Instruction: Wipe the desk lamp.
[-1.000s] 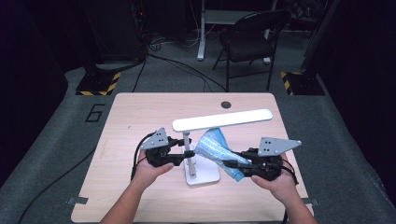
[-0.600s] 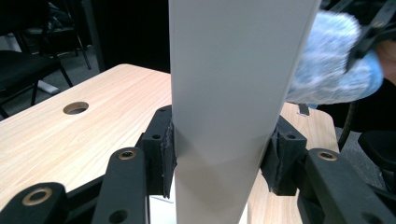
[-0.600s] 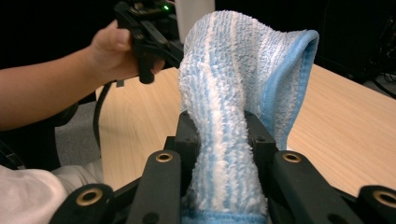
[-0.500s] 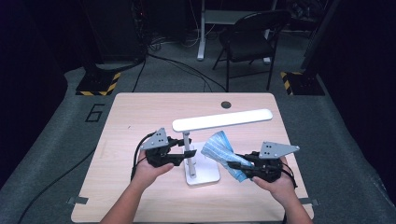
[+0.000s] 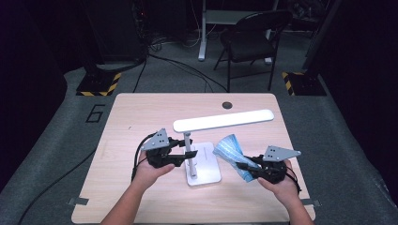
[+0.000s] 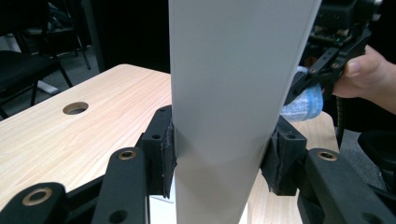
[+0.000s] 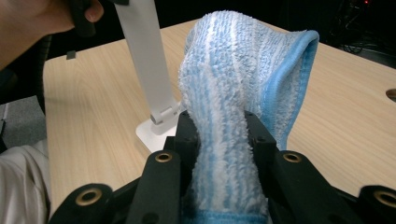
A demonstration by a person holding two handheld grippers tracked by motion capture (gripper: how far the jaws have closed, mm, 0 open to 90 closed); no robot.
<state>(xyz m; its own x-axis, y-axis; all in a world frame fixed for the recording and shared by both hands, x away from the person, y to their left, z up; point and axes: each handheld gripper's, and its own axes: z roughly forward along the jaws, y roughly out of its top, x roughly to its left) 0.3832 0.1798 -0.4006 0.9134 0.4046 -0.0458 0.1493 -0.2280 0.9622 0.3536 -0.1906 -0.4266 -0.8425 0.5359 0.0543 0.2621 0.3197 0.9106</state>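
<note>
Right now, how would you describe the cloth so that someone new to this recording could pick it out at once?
On the light wooden table, look right of the white desk lamp with its long flat head. There the right gripper holds a fluffy blue-and-white striped microfibre cloth between its jaws. It is the only soft, coloured thing on the table.

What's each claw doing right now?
Left gripper: shut on the lamp post.
Right gripper: shut on the blue cloth.
</note>
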